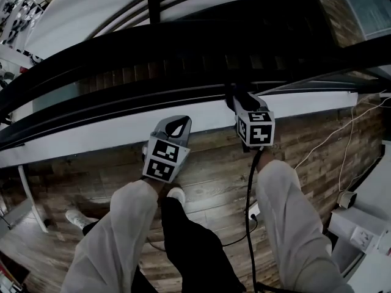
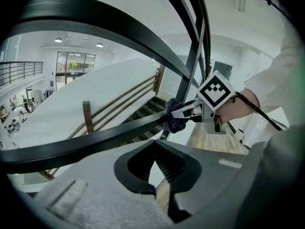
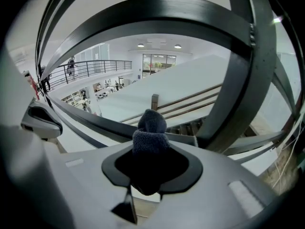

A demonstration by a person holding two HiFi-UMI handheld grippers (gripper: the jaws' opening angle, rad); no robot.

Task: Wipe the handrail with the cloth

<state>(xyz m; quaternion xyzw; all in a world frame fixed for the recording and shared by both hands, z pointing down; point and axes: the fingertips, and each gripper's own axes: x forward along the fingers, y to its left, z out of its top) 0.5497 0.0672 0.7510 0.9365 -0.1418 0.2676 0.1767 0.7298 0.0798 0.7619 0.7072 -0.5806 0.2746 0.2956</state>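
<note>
Right gripper presses a dark cloth to the black handrail

The right gripper (image 3: 150,149) is clamped on a bunched dark cloth (image 3: 151,129), which sticks out past its tips and touches the handrail (image 3: 90,121) beside an upright post. The left gripper (image 2: 160,170) holds nothing, its 2 jaws drawn nearly together with only a thin sliver between them; in the head view it hangs just below the rail, left of the right gripper, over a wooden floor (image 1: 208,163).
</note>
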